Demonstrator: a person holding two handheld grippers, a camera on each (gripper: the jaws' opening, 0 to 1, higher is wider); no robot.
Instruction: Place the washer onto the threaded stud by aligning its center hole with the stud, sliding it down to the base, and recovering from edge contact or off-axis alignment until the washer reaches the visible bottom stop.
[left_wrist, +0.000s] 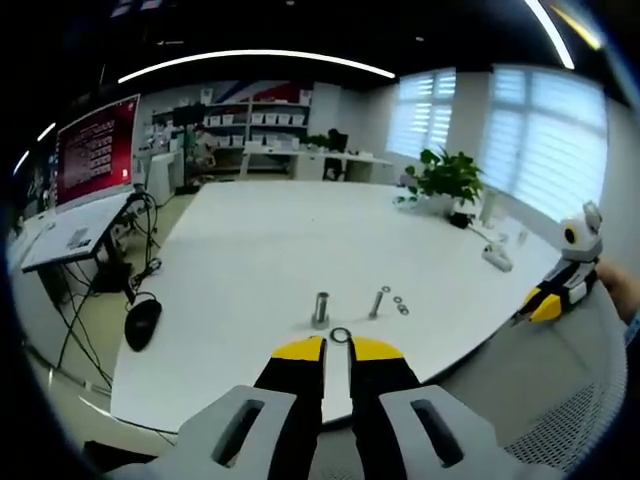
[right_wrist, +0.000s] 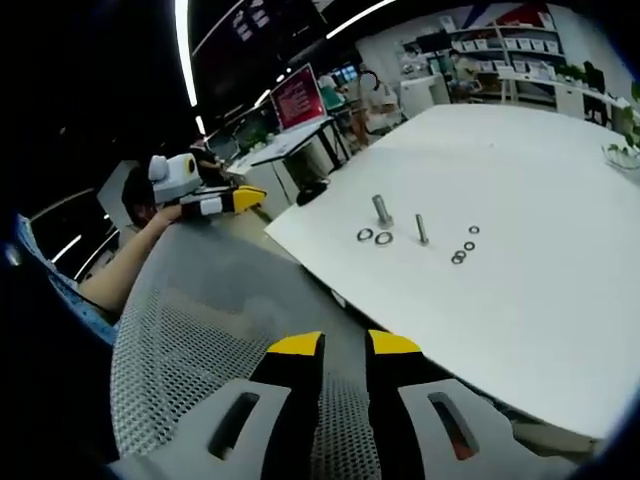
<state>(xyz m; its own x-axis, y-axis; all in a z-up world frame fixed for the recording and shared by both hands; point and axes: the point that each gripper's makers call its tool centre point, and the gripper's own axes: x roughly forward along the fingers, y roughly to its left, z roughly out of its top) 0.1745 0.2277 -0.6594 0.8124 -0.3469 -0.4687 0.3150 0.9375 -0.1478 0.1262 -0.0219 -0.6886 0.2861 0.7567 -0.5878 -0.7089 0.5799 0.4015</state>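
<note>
Standing upright on the white table (left_wrist: 250, 250), a short stud (left_wrist: 321, 309) has a washer (left_wrist: 341, 335) lying flat at its 5 o'clock in the left gripper view, with a slimmer bolt (left_wrist: 378, 302) and small rings (left_wrist: 400, 304) toward 3 o'clock. The left gripper (left_wrist: 338, 348) hovers at the table's near edge, jaws a narrow gap apart and holding nothing. Over a mesh chair back (right_wrist: 190, 350), the right gripper (right_wrist: 344, 344) likewise hangs slightly parted and unladen.

My left gripper (left_wrist: 337, 348) hangs over the near edge of the white table (left_wrist: 250, 260), jaws slightly apart. 1 washer (left_wrist: 341, 335) lies just past the tips, near the stud (left_wrist: 320, 309). Bolt (left_wrist: 377, 303) and maybe 3 small washers (left_wrist: 400, 304) beside it.
</note>
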